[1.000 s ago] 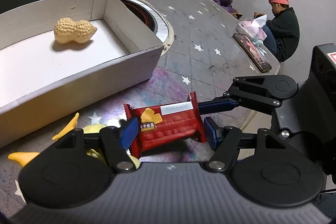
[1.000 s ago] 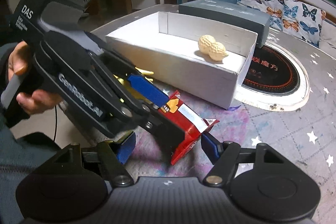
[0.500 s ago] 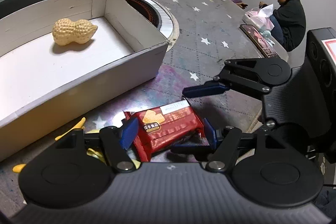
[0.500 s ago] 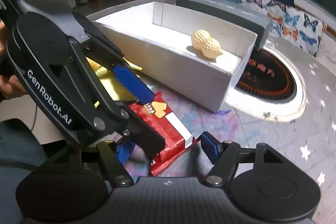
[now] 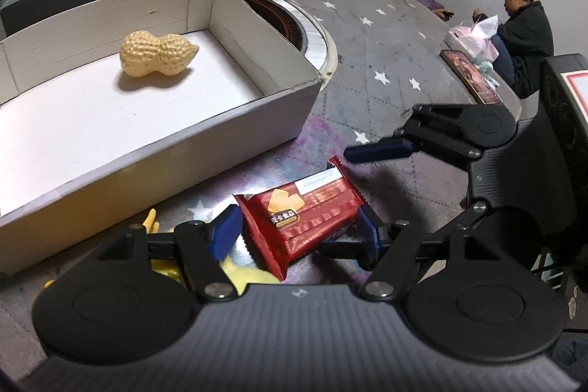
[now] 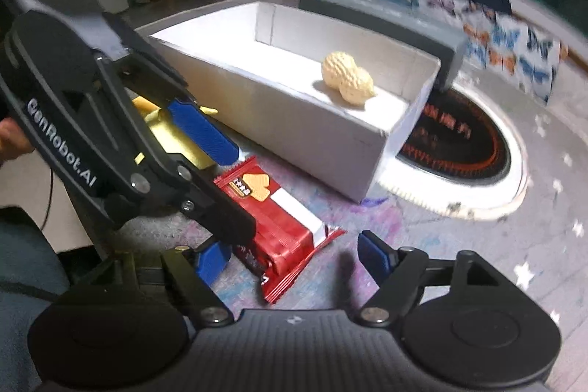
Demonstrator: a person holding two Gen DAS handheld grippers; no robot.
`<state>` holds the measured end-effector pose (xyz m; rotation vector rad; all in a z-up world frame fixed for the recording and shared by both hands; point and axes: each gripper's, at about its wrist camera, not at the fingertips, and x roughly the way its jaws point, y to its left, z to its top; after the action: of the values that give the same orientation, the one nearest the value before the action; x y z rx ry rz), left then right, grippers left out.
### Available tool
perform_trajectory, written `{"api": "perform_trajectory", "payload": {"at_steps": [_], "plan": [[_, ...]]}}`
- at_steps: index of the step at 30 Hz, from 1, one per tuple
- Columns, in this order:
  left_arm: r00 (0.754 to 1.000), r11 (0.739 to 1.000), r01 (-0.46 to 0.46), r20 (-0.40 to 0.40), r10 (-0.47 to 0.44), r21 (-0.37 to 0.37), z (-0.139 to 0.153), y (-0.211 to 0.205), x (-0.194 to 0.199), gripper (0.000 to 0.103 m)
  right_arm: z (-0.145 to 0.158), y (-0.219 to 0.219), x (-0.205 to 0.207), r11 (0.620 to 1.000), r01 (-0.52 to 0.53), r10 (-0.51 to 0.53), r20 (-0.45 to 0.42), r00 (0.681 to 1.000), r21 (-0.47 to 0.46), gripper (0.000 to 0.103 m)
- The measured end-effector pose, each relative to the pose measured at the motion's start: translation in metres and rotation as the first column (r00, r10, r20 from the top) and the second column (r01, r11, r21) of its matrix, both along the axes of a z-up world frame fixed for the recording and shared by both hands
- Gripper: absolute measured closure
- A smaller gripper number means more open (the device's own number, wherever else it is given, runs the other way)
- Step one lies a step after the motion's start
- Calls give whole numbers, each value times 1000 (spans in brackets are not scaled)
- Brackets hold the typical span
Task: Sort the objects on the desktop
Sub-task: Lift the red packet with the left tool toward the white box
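**Left-wrist view: both grippers spread around the red wafer pack**

Left-wrist view shows the left gripper released, its blue pads on either side of the red wafer pack, which lies on the star-patterned table. The right gripper is also spread wide, one pad near each side of the pack's end. Just beyond stands the white box with a peanut-shaped toy inside. A yellow toy lies beside the pack, partly hidden.
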<state>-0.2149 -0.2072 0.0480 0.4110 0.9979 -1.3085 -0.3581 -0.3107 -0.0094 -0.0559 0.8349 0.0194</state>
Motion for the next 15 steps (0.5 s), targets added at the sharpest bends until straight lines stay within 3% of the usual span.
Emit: {"api": "perform_trajectory", "payload": {"at_steps": [3, 8, 15], "plan": [[1000, 1000, 16, 18, -16, 26, -2, -8, -4, 34, -4, 1, -3, 998, 14, -13, -15, 1000, 54, 31], [999, 998, 42, 31, -43, 56, -7, -18, -11, 31, -4, 10, -11, 999, 35, -35, -6, 999, 41, 37], [1000, 999, 27, -12, -27, 19, -8, -20, -12, 31, -2, 4, -14, 989, 110, -113, 30, 993, 96, 47]]}}
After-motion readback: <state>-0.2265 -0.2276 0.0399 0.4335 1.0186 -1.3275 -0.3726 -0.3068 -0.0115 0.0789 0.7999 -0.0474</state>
